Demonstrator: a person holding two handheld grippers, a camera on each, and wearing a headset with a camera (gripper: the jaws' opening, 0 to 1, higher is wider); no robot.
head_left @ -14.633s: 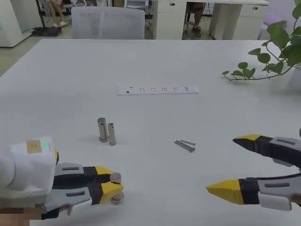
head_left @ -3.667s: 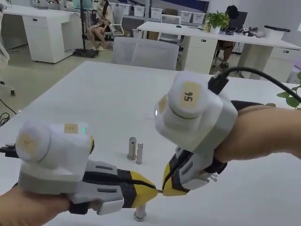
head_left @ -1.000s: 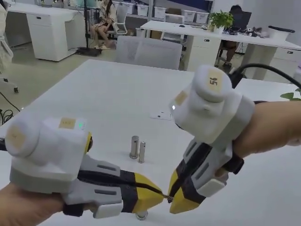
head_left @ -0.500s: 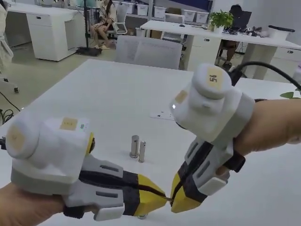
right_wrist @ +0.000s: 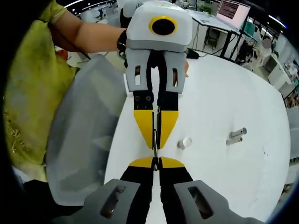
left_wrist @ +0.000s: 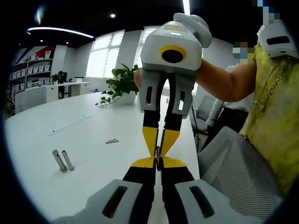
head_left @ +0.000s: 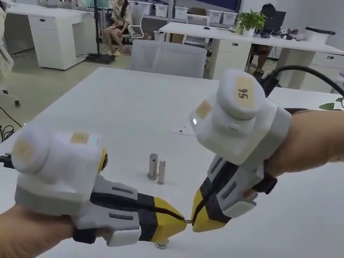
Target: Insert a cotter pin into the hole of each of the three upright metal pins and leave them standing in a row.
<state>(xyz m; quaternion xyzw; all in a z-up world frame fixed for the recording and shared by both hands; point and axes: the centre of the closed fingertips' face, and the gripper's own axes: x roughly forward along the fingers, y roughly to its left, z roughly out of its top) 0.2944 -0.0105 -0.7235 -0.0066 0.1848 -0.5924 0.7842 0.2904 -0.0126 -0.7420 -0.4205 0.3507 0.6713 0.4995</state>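
Between left gripper (head_left: 183,223) and right gripper (head_left: 194,222) fingers (head_left: 205,217), one cotter pin (right_wrist: 154,140)

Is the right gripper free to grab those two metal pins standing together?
Probably not yet: nothing blocks the two metal pins, but the right gripper is shut on a cotter pin with the left gripper.

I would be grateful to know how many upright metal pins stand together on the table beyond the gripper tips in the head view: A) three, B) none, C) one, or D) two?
D: two metal pins stand side by side beyond the left gripper and right gripper; a third pin sits apart beneath their tips.
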